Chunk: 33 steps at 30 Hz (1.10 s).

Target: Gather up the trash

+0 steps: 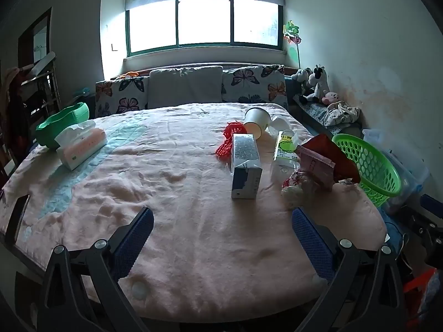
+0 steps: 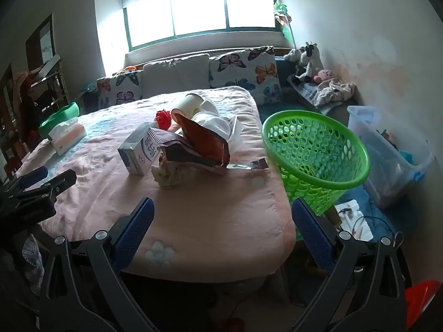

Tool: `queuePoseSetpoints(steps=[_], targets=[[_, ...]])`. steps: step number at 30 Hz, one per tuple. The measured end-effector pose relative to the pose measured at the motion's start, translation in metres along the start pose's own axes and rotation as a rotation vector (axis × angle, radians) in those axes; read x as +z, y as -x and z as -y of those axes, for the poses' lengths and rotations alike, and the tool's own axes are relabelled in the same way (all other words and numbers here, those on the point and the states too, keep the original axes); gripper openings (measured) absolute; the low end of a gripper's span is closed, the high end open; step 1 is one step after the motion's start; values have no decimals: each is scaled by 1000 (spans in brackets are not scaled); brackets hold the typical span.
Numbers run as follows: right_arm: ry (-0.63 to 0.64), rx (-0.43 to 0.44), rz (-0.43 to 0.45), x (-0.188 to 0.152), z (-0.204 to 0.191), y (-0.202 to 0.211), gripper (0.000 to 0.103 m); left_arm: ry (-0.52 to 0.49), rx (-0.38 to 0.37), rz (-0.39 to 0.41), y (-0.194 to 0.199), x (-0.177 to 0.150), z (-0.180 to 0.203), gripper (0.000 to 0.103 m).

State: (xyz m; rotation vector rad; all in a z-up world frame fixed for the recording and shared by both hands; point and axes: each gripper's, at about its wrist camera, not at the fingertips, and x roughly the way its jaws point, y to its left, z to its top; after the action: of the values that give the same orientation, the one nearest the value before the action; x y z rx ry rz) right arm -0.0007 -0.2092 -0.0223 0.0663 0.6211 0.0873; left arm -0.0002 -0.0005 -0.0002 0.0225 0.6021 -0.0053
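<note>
— Both grippers, left (image 1: 223,228) and right (image 2: 223,221)?
— Fingers apart, holding nothing, above the pink surface (image 1: 180,193).
— Trash?
— Carton (image 1: 246,163), cup (image 1: 257,121), wrappers (image 1: 318,163) clustered beside the green basket (image 2: 313,155).

Probably a home living room: butterfly cushions (image 1: 121,94), stuffed toys (image 1: 315,83), pink-covered table (image 1: 193,221), bright window (image 1: 203,25).

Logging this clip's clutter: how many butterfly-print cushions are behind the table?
2. One butterfly cushion stands left of the plain grey cushion, the other right of it, both below the window. More could be hidden behind the table.
</note>
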Motion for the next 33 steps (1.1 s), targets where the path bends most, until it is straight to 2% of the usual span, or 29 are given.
queuePoseSetpoints(steps=[33], targets=[[-3, 8, -13, 0, -3, -8, 98, 7, -8, -26, -6, -4, -2, 97]])
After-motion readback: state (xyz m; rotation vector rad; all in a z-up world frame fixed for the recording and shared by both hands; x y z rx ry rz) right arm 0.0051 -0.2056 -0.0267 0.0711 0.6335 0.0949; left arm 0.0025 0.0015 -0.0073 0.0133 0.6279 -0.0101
